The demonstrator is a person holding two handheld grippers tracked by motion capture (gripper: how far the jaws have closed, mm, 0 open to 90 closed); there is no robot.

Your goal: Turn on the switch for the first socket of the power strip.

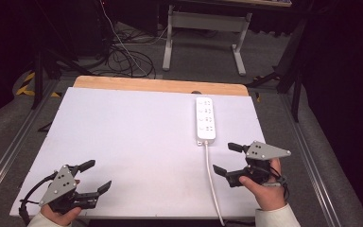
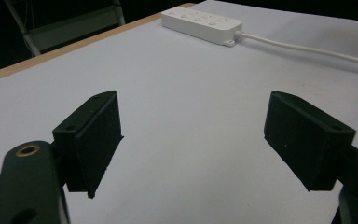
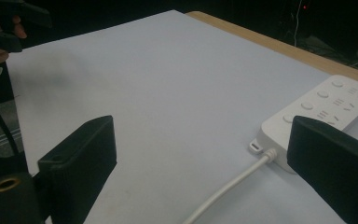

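A white power strip (image 1: pixel 205 118) lies at the table's far right, its white cable (image 1: pixel 212 179) running back toward the front edge. My left gripper (image 1: pixel 98 175) rests open near the front left corner, nothing between its jaws. Over at the front right, my right gripper (image 1: pixel 227 158) is open too, its jaws pointing left beside the cable, just short of the strip's near end. Through the left gripper view (image 2: pixel 193 140) the power strip (image 2: pixel 200 21) sits far off. In the right gripper view (image 3: pixel 200 158) the power strip (image 3: pixel 321 105) and cable (image 3: pixel 228 186) lie close ahead.
The white tabletop (image 1: pixel 132 142) has a wooden strip (image 1: pixel 160 85) along its far edge. Beyond it stand a white table frame (image 1: pixel 203 33) and loose cables (image 1: pixel 123 56) on the grey floor. Metal rails run along both table sides.
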